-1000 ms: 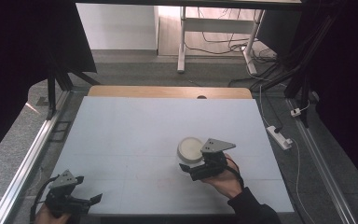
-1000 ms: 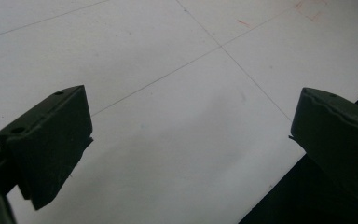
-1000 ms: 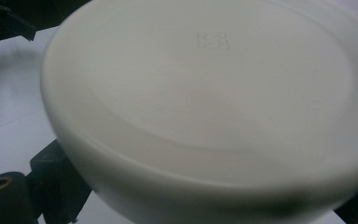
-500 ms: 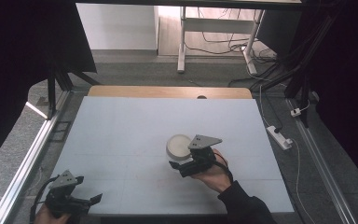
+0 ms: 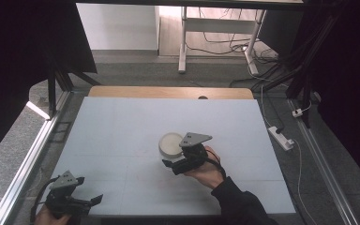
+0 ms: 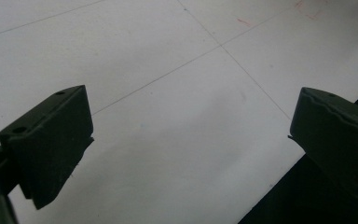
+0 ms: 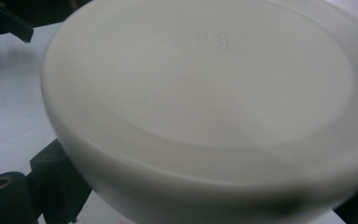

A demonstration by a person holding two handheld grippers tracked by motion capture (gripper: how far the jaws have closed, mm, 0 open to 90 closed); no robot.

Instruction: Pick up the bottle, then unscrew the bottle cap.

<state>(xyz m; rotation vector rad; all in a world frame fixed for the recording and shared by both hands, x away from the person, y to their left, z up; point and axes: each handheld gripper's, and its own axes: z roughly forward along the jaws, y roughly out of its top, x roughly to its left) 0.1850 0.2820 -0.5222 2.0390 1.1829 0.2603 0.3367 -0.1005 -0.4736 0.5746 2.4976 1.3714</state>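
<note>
Gripped only at its rim by the right gripper [image 5: 176,165], the white bowl [image 5: 170,143] could slip onto the tabletop [image 5: 122,126], while the left gripper [image 5: 91,200] at the near left corner has its fingers spread empty.

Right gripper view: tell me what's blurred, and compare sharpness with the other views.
Right gripper view: the white bowl is soft and blurred, sitting close to the lens. Left gripper view: jaws and table lines crisp. High view: sharp in the centre, dark at the sides.

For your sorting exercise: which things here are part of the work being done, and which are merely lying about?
In use: white bowl, right gripper gripping it, table.

Lying about: left gripper open and idle, power strip on the floor, cables, desk legs.
</note>
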